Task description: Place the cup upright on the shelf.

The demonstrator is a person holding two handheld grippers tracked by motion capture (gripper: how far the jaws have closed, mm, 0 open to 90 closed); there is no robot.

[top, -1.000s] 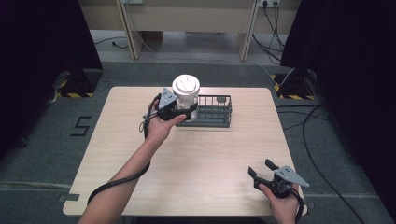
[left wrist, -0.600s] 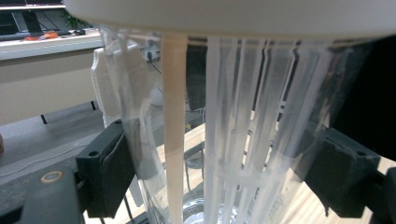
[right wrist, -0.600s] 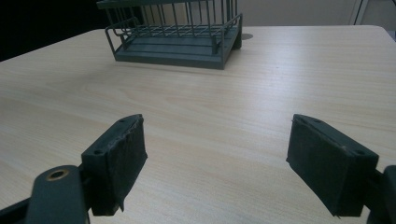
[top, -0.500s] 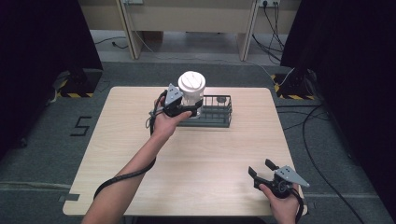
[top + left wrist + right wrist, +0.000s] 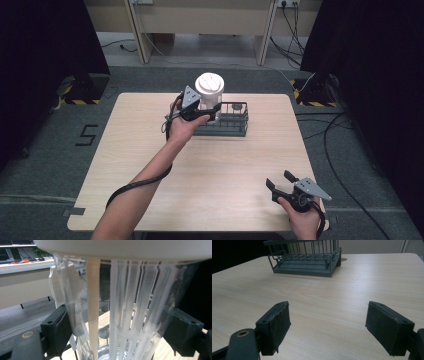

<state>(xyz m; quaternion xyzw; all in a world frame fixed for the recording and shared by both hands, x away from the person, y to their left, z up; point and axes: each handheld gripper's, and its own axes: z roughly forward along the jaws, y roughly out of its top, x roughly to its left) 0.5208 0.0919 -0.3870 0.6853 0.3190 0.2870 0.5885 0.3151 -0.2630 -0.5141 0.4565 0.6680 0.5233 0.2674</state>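
While the left gripper [image 5: 204, 111] was raised over the far middle of the table [image 5: 150, 165], its jaws were closed on a clear ribbed container [image 5: 210, 102] capped by a white lid [image 5: 209, 83]. Seen from the high view, the container stood upright at the left end of a dark wire basket [image 5: 235, 125], above or just inside it; which of the two could not be told. The left gripper view showed the container's transparent ribbed wall [image 5: 130, 315] pressed between the two black pads, with a pale tan strip [image 5: 93, 310] running down inside it and thin clear wrapped pieces [image 5: 65, 290] beside that strip. The white lid's rim [image 5: 125, 246] crossed the top of that view. The person's left forearm [image 5: 145, 185] reached diagonally across the table, a black cable [image 5: 131, 187] trailing along it. The right gripper [image 5: 282, 181] rested at the near right corner of the table, held in the right hand [image 5: 302, 220], well apart from the basket. In the right gripper view its jaws stood wide with nothing between them, over bare pale wood [image 5: 324, 305], and the basket [image 5: 307, 257] lay farther off on the tabletop.
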